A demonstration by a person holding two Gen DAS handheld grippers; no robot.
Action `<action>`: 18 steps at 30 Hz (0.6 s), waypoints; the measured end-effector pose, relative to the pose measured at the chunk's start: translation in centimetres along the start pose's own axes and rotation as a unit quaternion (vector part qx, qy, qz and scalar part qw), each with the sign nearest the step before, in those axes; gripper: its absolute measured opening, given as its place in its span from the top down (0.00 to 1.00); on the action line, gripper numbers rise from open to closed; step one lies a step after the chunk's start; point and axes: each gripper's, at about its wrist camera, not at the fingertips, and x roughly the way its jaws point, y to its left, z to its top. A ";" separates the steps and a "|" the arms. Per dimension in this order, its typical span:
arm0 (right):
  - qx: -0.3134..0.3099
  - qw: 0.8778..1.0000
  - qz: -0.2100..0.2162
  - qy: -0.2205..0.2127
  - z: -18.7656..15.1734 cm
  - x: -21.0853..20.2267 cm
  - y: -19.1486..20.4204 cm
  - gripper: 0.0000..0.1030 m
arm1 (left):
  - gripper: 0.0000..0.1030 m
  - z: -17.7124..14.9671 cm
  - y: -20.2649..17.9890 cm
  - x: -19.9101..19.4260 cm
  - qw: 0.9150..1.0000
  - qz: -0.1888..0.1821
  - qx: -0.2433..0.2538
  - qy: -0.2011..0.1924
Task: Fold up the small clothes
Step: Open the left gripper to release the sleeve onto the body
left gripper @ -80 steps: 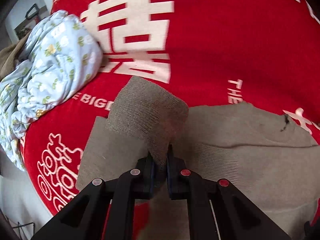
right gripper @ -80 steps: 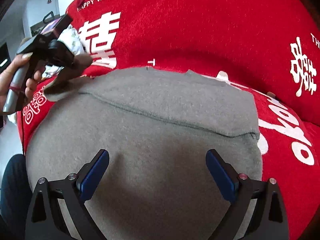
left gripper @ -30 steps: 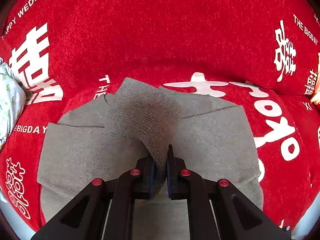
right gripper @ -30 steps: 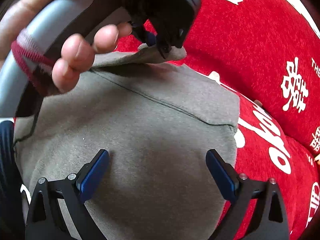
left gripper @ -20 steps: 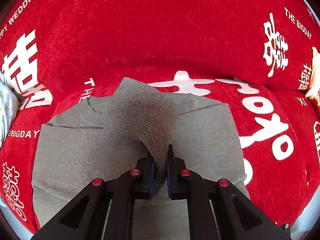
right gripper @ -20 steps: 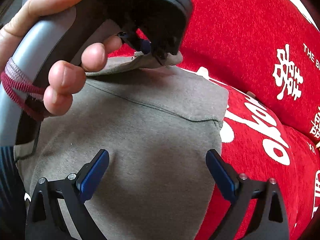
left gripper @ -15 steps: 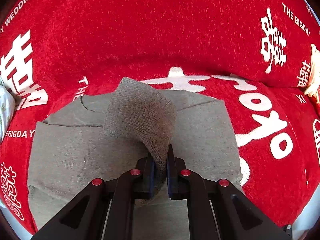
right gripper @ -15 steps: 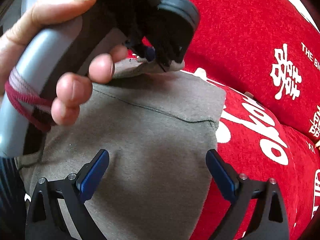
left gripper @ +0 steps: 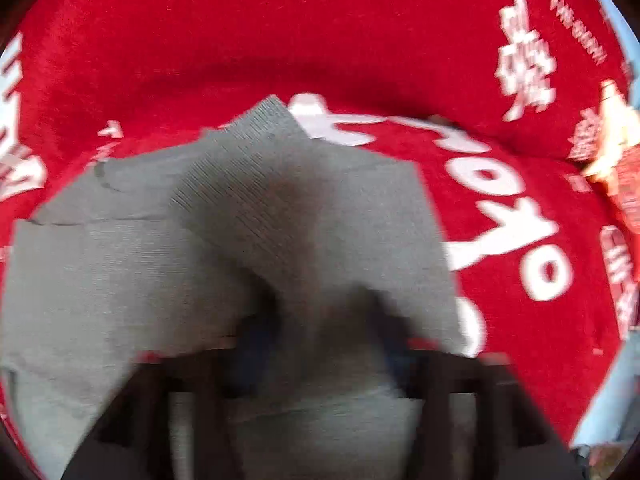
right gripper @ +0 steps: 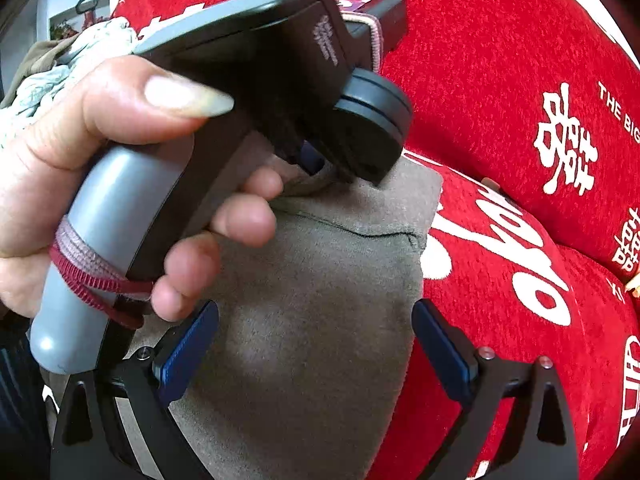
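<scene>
Right wrist view: the right gripper point(right gripper: 316, 354) has its blue-padded fingers point(right gripper: 188, 350) spread wide, hovering low over the grey sweater point(right gripper: 320, 300) with nothing between them. Just ahead, the person's left hand point(right gripper: 100, 160) wraps the grey handle of the left gripper point(right gripper: 320, 168), thumb on top, and tips it nose-down onto the sweater's far folded edge. Its fingers are mostly hidden under its own body there.

Left wrist view is badly smeared by motion. The left gripper's dark fingers point(left gripper: 256, 344) look set apart rather than pressed together, and a ribbed sleeve cuff point(left gripper: 260, 168) lies draped ahead of them over the sweater's body; whether they touch the cloth I cannot tell.

The sweater lies flat, partly folded, on a red blanket point(right gripper: 500, 80) printed with white Chinese characters and English words. A pale floral bundle of cloth point(right gripper: 52, 76) sits at the blanket's far left edge, with a light wall behind it.
</scene>
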 end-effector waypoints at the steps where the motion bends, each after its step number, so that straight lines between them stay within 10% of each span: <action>1: -0.002 1.000 -0.001 0.001 -0.1 0.0 0.0 0.05 | 0.26 -0.1 -0.1 -0.4 1.000 0.001 -0.001 -0.010; 11: 0.006 1.000 -0.001 -0.004 0.0 -0.2 -0.5 0.05 | 0.26 1.5 1.7 -4.8 0.995 -0.069 -0.004 -0.078; 14: -0.001 1.000 0.000 -0.003 0.0 -0.1 -0.2 0.05 | 0.26 2.7 5.2 -3.7 0.995 -0.052 -0.061 -0.063; 18: -0.009 1.000 0.002 -0.004 0.0 -0.1 0.2 0.05 | 0.26 2.6 8.5 0.0 0.982 -0.122 -0.146 -0.003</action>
